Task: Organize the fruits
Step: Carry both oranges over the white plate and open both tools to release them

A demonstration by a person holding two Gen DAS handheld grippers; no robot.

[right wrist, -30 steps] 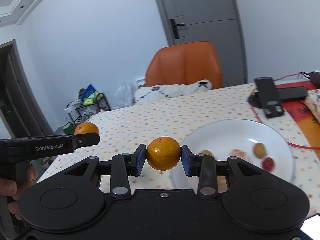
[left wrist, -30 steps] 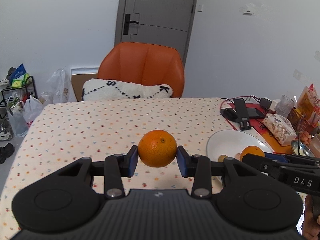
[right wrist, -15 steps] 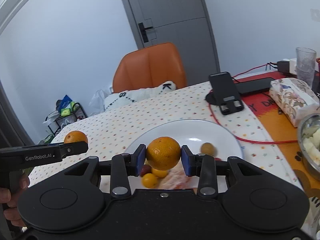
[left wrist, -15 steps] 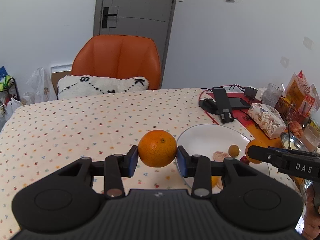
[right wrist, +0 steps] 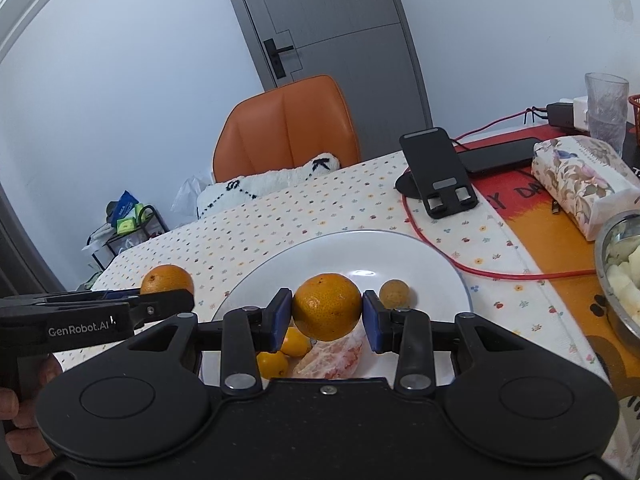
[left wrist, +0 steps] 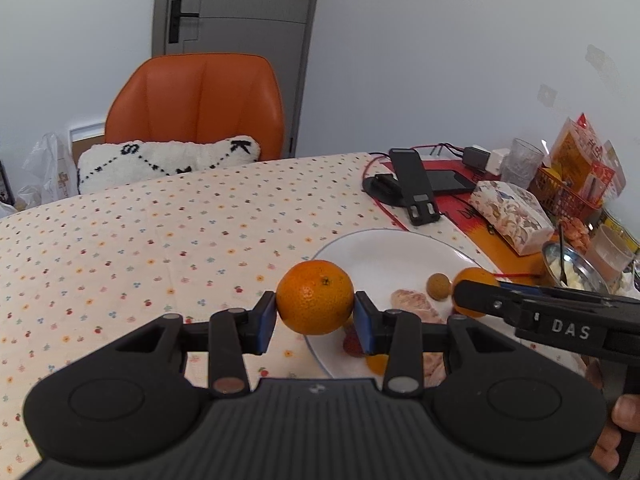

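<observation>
Above the near-left rim of a white plate [left wrist: 384,248], left gripper [left wrist: 315,316] clamped on an orange [left wrist: 315,297], blue pads pressed to both sides of the fruit, held clear of the dotted tablecloth [left wrist: 160,248]. Over the plate's middle, right gripper [right wrist: 327,319] likewise squeezed onto a second orange [right wrist: 327,306], lifted off the china. Lying on the plate: a small brown round fruit [right wrist: 394,294] toward the far side, two small yellow-orange fruits [right wrist: 295,341] near the front, touching each other, and a peeled pinkish citrus piece [right wrist: 336,356] just beside them; something small and red [left wrist: 352,346] partly hidden behind the left gripper's pad. Beyond the plate, a black phone stand [right wrist: 440,176] with a red cable [right wrist: 480,268] looping past the rim. To the right, a floral tissue pack [right wrist: 580,178], a clear glass [right wrist: 606,108] and a metal bowl [right wrist: 618,280] of pale chunks. At the table's far edge, an orange chair [left wrist: 200,104] with a white cushion [left wrist: 168,160]. Fingers [left wrist: 624,420] of a hand visible on the right gripper's handle.
</observation>
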